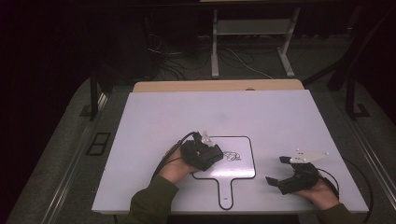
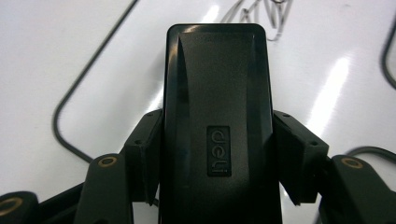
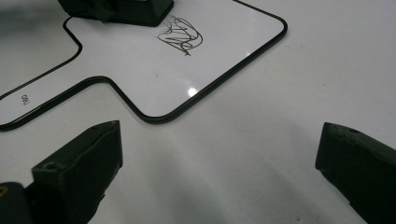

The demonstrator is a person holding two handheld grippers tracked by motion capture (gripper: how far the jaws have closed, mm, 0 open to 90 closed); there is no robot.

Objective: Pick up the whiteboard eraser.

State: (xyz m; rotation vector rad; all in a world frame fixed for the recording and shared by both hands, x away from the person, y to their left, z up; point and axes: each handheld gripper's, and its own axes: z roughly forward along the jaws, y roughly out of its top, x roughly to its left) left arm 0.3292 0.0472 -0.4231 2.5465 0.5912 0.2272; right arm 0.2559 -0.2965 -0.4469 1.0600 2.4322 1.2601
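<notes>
A small paddle-shaped whiteboard (image 1: 243,170) with a black rim lies flat on the white table, its handle toward the front edge. A black scribble (image 1: 232,155) marks its upper middle. My left gripper (image 1: 211,156) is over the board's left part, shut on a black "deli" eraser (image 2: 217,93), with the jaws pressing its two long sides. The scribble (image 2: 261,11) lies just beyond the eraser's far end. To the right of the board my right gripper (image 1: 279,170) rests open, nothing between its jaws. From the right gripper (image 3: 219,149), the whiteboard (image 3: 140,74), scribble (image 3: 181,36) and eraser (image 3: 135,11) lie ahead.
The white tabletop (image 1: 187,116) extends far behind the board, with a wooden strip (image 1: 219,85) along its back edge. Beyond it stand a desk frame (image 1: 252,46) and loose cables (image 1: 173,60) on the dark floor. A black cable trails from each gripper.
</notes>
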